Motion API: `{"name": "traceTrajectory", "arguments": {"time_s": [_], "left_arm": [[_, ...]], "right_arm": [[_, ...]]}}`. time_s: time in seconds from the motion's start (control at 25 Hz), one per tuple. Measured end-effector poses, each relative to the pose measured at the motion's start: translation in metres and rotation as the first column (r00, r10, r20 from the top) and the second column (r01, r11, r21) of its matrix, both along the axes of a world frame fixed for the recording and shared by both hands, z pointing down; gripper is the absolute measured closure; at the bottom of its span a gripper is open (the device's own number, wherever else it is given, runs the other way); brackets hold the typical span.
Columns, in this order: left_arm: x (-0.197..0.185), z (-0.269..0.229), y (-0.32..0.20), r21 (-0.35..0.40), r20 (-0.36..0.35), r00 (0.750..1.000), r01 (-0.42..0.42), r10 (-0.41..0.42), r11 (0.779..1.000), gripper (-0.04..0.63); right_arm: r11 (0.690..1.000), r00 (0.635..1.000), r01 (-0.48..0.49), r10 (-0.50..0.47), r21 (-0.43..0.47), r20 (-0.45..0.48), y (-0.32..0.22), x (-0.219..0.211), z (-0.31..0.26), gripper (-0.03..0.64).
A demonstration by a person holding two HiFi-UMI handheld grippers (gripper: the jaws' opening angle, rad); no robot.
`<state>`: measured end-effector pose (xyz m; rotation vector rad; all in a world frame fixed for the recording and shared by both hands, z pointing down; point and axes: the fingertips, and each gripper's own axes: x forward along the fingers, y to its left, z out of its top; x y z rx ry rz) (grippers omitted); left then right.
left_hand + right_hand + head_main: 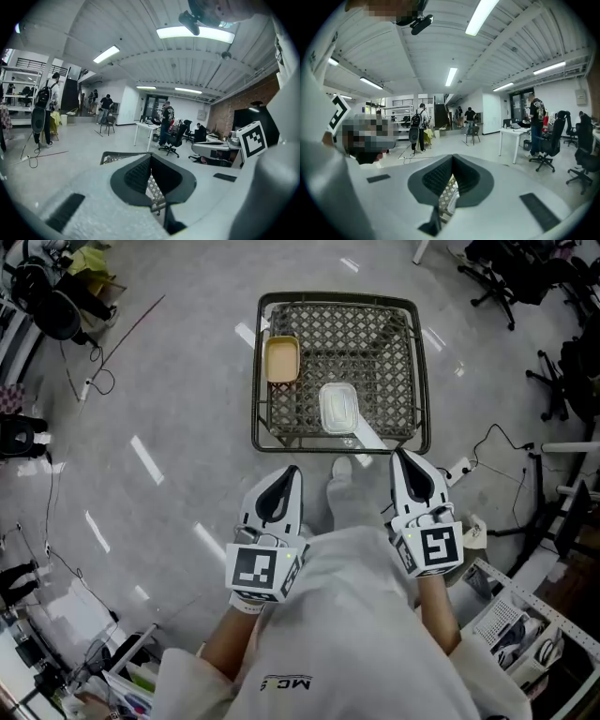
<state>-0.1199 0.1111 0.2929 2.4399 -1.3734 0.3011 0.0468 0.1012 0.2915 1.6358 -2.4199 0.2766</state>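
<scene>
Both grippers are empty, with the jaws pressed together. The left gripper (pixel 292 472) and the right gripper (pixel 401 457) point to the wire basket (pixel 255 381), which is just ahead. The clear container (pixel 337 409) lies in the basket's near part, ahead-left of the right gripper, which is the nearer one. Its long axis runs away from the grippers. The tan container (pixel 282 359) lies farther ahead of the left gripper.

A glossy grey concrete floor (pixel 169 381) spreads all round. Black wheeled office chairs (pixel 497 277) stand at the top right, and a white power strip (pixel 457 470) with a black cable (pixel 497 437) lies nearer. A white four-legged table (pixel 147 129) stands further back, with a person in dark clothes (pixel 166 119) beside it, under long ceiling strip lights (pixel 194 33)
</scene>
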Motion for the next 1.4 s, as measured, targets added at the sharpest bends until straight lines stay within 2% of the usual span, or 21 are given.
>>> {"name": "traceTrajectory", "arguments": {"time_s": [0.2,0.44,0.6,0.88,1.12,1.4], "left_arm": [[0.029,-0.003,-0.068,0.002,0.055,0.997,0.055,-0.055,0.998,0.571],[0.035,0.000,-0.111,-0.020,0.074,0.988,0.137,-0.135,0.990,0.571],[0.040,0.015,-0.127,-0.054,0.075,0.986,0.155,-0.151,0.986,0.571],[0.036,0.029,-0.143,-0.067,0.096,0.980,0.181,-0.174,0.981,0.571],[0.039,0.054,-0.145,-0.137,0.091,0.985,0.159,-0.147,0.978,0.571],[0.037,0.102,-0.141,-0.233,0.077,0.988,0.150,-0.135,0.961,0.571]], "right_arm": [[0.998,0.997,0.053,-0.052,-0.014,0.049,-0.081,0.024,0.007,0.600],[0.990,0.988,0.130,-0.124,-0.050,0.094,-0.133,0.023,0.022,0.600],[0.984,0.983,0.162,-0.155,-0.072,0.096,-0.148,0.022,0.032,0.600],[0.975,0.979,0.191,-0.181,-0.111,0.097,-0.159,0.012,0.051,0.600],[0.974,0.983,0.178,-0.171,-0.143,0.063,-0.163,0.009,0.072,0.600],[0.963,0.985,0.171,-0.167,-0.209,0.036,-0.167,-0.002,0.121,0.600]]}}
